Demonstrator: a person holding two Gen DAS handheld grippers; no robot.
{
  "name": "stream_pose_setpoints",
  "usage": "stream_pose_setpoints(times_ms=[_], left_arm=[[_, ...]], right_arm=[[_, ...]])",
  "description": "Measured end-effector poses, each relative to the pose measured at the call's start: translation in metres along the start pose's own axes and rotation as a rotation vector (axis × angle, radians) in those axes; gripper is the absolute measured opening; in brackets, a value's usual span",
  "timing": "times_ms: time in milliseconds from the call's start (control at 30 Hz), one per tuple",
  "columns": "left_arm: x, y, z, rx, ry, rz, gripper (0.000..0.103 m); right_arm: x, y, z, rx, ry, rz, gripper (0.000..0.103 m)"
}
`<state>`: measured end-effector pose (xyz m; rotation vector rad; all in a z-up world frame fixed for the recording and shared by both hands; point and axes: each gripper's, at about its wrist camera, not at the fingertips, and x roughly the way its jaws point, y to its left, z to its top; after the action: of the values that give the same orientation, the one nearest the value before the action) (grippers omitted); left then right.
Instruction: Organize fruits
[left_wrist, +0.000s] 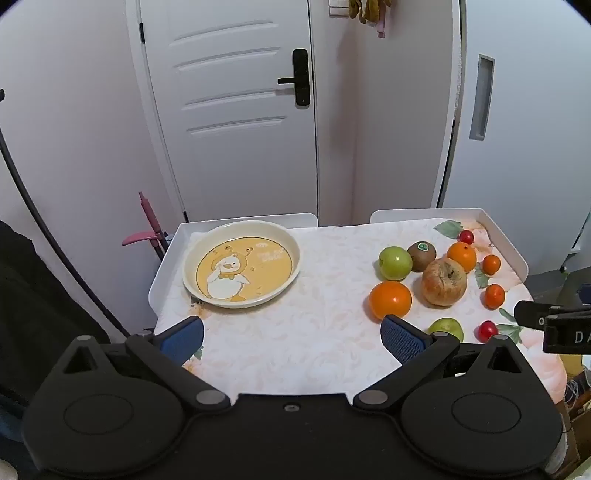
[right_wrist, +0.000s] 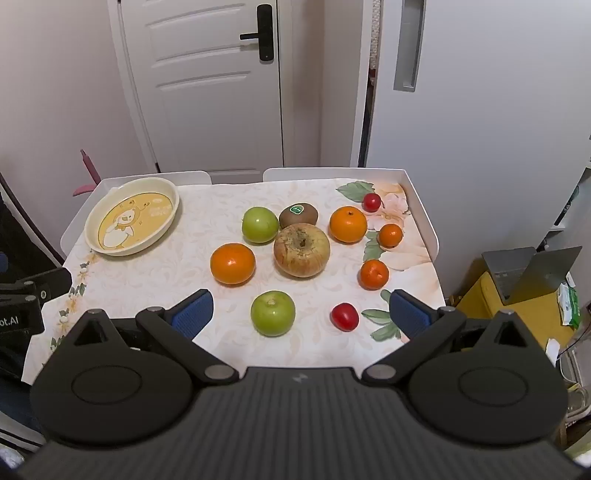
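Fruits, ten in all by my count, lie loose on the right half of the white-rimmed table (right_wrist: 421, 206) with its pale floral cloth: a large wrinkled yellow-brown apple (right_wrist: 301, 250) in the middle, a brown kiwi with a green sticker (right_wrist: 298, 215) just behind it, a green apple (right_wrist: 259, 224) to the kiwi's left, a second green apple (right_wrist: 273, 313) nearest the camera, a large orange (right_wrist: 232, 263), a second large orange (right_wrist: 348, 224), two small tangerines (right_wrist: 390, 235) (right_wrist: 374, 274), and two small red tomato-like fruits (right_wrist: 344, 316) (right_wrist: 371, 202). The cream round plate with a yellow duck print (left_wrist: 241, 264) sits at the far left corner, well apart from the fruit, with nothing in it. Judgement: task at or near its start; nothing is sorted yet, and every piece is left to move, presumably to the plate. Left gripper (left_wrist: 291, 336): blue-padded fingers spread wide, nothing between them, hovering over bare cloth between the plate and the fruit. Right gripper (right_wrist: 301, 315): likewise wide open and holding nothing; in its wrist view the near green apple and near red fruit appear between its fingers, but contact not seen and height above the table cannot be judged. Likely first candidate: the near green apple.
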<state>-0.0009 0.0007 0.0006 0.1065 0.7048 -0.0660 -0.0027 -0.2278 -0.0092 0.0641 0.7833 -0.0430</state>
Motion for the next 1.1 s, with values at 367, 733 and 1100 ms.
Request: stream_pose_setpoints(times_ms=[367, 733, 1100], left_arm=[[0.008, -0.016, 0.013, 0.023, 0.033, 0.037, 0.103], [0.010, -0.006, 0.009, -0.003, 0.030, 0.040, 0.103], [0.012, 0.000, 0.005, -0.023, 0.029, 0.041, 0.103]], right_arm=[[0.005, 0.002, 0.002, -0.002, 0.006, -0.004, 0.103], [0.008, 0.000, 0.002, -0.004, 0.009, -0.006, 0.103], [0.006, -0.001, -0.001, -0.004, 0.006, -0.001, 0.103]])
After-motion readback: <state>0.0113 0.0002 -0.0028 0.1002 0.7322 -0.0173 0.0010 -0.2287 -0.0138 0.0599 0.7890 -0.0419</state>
